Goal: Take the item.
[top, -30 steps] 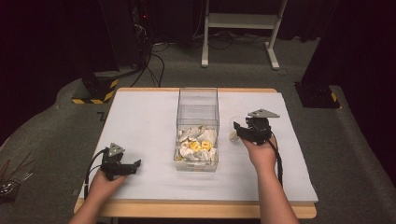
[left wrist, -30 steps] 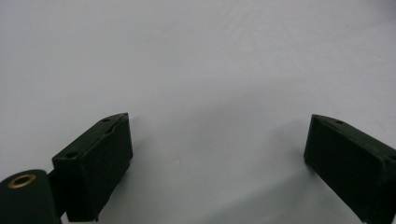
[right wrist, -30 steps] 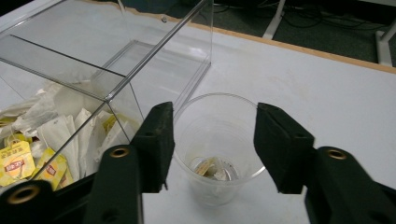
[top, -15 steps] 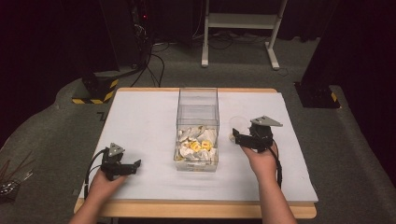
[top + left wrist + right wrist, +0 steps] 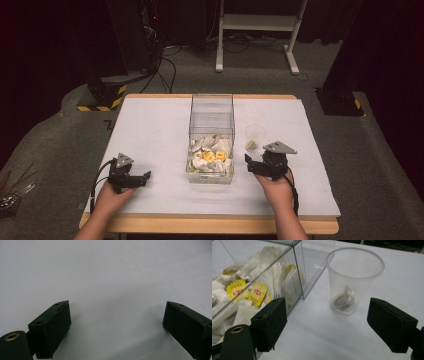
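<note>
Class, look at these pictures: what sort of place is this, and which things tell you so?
Probably a lab or recording studio: dark curtains, cabling on the floor, and a white-covered table set with a clear box.

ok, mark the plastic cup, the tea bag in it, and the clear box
plastic cup (image 5: pixel 372 258), right gripper view, rim at right.
tea bag (image 5: pixel 343 298), right gripper view, its middle.
clear box (image 5: pixel 212 96), high view, far rim.

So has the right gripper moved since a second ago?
Yes. The right gripper has come back toward the table's near edge, away from the plastic cup it was over, and its jaws have just been opening, nothing between them.
</note>
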Demonstrator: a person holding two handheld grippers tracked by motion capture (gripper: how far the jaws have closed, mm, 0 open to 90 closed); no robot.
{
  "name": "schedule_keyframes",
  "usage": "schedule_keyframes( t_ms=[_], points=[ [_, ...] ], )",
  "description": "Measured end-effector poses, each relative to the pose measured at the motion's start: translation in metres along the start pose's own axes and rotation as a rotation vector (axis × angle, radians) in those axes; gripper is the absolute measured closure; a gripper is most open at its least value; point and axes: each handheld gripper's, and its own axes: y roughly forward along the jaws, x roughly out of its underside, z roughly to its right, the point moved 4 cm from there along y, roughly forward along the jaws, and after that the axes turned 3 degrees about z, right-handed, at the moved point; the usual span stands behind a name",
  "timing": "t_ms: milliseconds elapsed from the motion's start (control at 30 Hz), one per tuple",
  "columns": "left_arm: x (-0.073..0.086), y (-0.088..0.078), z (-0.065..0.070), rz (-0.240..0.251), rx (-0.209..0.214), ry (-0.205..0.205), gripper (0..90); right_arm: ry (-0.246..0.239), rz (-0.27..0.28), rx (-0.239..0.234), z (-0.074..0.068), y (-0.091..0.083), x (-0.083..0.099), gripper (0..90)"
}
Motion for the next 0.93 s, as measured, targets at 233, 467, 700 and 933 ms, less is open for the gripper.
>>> schedule_keyframes(
  t_ms=[233,467,700,933],
  points=[
    [0.000,0.000,0.000,0.000,0.000,0.000,8.2,0.003,-0.039,0.009,-0.003,0.002,0.025,16.3],
    [0.000,0.000,0.000,0.000,0.000,0.000,8.2,0.016,-0.096,0.012,-0.003,0.006,0.052,16.2],
    [0.000,0.000,0.000,0.000,-0.001,0.003,8.3,0.017,-0.135,0.023,-0.002,0.008,0.067,16.3],
    [0.000,0.000,0.000,0.000,0.001,0.000,8.4,0.013,-0.142,0.026,-0.004,0.008,0.068,15.3]
  ],
)
